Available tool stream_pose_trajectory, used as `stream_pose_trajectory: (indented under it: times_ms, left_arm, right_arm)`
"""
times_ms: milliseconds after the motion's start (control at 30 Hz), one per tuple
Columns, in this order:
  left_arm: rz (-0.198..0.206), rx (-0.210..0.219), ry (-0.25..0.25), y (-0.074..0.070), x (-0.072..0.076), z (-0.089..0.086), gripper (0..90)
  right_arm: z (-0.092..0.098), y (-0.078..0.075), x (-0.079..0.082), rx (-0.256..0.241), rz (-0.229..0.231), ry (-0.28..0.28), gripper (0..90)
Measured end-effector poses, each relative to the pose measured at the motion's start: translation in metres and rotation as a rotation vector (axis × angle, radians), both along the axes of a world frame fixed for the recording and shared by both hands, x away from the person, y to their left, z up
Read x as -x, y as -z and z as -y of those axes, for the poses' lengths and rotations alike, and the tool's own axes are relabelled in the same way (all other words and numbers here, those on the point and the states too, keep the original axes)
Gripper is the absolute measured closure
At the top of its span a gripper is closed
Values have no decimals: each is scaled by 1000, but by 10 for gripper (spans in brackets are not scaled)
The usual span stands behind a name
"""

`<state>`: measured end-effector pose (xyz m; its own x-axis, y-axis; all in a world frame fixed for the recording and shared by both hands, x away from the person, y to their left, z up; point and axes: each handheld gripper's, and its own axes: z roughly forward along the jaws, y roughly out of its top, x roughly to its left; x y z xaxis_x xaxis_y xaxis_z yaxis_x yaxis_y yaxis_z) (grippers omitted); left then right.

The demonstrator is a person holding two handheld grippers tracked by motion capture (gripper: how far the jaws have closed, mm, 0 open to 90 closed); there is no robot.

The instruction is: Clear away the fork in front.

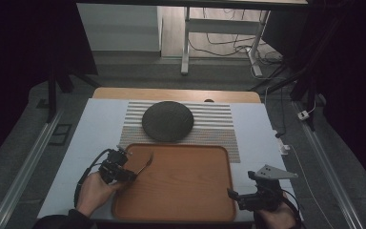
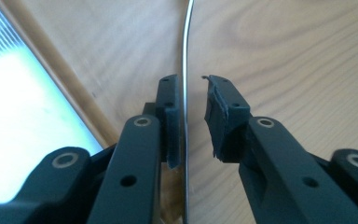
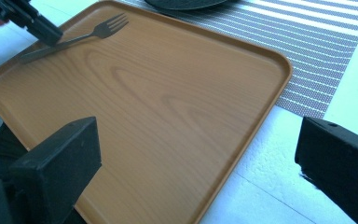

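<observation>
A metal fork (image 1: 145, 163) lies on the left part of a wooden tray (image 1: 186, 181), tines pointing away from me. My left gripper (image 1: 134, 175) is open and straddles the fork's handle (image 2: 185, 93); the handle runs close along the left pad, with a clear gap to the right pad. In the right gripper view the fork (image 3: 88, 35) rests flat on the tray (image 3: 168, 116) with the left gripper (image 3: 46, 32) over its handle. My right gripper (image 1: 229, 192) hovers wide open at the tray's near right corner, holding nothing.
A dark round plate (image 1: 167, 121) sits on a striped placemat (image 1: 214, 129) just beyond the tray. The white table top (image 1: 90, 138) lies bare on either side. Cables trail from both grippers toward the front edge.
</observation>
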<state>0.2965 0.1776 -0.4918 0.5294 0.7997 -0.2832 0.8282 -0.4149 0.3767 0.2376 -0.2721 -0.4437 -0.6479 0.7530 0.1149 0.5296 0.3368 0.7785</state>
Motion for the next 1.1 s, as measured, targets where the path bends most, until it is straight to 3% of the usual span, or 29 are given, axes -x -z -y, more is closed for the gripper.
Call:
stream_pose_trajectory:
  times_ms: [200, 400, 633, 900, 1100]
  left_arm:
    - [76, 32, 18, -13, -4, -2, 859]
    - [112, 74, 38, -14, -15, 2, 884]
    - [115, 107, 59, -7, -36, 6, 885]
    - [103, 93, 38, 9, -51, 5, 885]
    - [100, 71, 43, 16, -52, 10, 885]
  right_arm:
    - [-1, 0, 0, 21, 6, 16, 3]
    - [-3, 1, 0, 41, 1, 6, 3]
    - [-5, 2, -1, 59, -4, 6, 3]
    - [-5, 2, -1, 68, -13, -2, 3]
    - [-6, 2, -2, 77, -16, -11, 4]
